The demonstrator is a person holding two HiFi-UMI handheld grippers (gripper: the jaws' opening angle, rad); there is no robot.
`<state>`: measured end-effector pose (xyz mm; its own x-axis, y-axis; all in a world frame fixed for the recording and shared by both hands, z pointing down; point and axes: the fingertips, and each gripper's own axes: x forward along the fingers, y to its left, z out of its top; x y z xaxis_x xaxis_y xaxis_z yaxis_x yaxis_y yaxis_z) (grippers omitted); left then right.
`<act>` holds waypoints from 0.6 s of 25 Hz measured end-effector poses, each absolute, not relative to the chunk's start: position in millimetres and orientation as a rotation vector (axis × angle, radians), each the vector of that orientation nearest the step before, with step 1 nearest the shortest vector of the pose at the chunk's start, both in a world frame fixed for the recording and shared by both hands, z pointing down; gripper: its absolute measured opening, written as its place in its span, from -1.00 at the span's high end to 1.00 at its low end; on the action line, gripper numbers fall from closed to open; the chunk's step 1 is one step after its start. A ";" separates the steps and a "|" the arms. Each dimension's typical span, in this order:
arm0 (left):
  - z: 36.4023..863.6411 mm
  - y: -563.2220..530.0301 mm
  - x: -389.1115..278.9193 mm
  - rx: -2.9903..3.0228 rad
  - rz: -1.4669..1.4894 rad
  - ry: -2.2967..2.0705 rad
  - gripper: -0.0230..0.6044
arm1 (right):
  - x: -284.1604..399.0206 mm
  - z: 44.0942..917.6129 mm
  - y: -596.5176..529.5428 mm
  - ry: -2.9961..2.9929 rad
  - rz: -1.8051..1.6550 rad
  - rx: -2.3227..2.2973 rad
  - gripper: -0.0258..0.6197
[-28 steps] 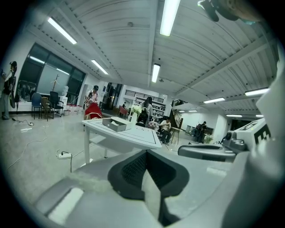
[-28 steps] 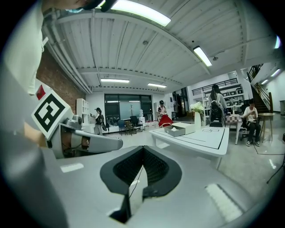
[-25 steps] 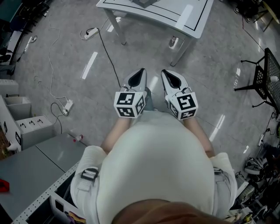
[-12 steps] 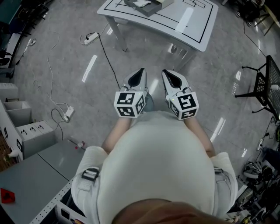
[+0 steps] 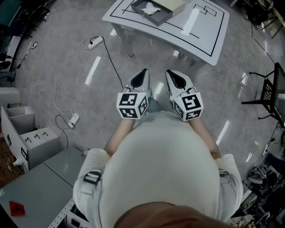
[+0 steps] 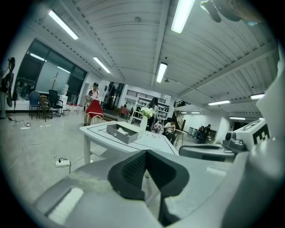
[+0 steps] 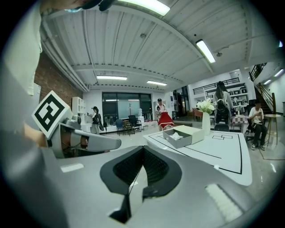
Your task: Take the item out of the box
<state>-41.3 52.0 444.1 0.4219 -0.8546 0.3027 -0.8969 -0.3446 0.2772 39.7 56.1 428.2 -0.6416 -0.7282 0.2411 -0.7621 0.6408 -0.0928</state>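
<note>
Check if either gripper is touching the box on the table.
No, the left gripper and right gripper are both over the floor, short of the table where the box sits.

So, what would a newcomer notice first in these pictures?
First, the left tool and the right tool, each bearing a black-and-white marker cube, side by side in front of the person in the middle of the head view, both shut and empty. Next, the white table with black lines at the top of that view, bearing an open grey box with a white item inside.
</note>
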 end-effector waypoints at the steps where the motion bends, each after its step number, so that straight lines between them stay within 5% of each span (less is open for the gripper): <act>1: 442.7 44.7 -45.5 2.283 0.143 -1.494 0.93 | 35.7 426.6 48.9 -2.678 0.274 1.228 0.92; 15: 430.7 -53.8 -87.3 2.318 0.111 -1.467 0.93 | 0.7 415.2 -47.3 -2.652 0.240 1.286 0.92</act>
<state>-87.3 -53.8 430.7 0.4478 -0.8519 0.2716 -0.8830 -0.3735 0.2842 0.7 -47.3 415.2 -0.6083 -0.7583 0.2344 -0.7881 0.6122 -0.0647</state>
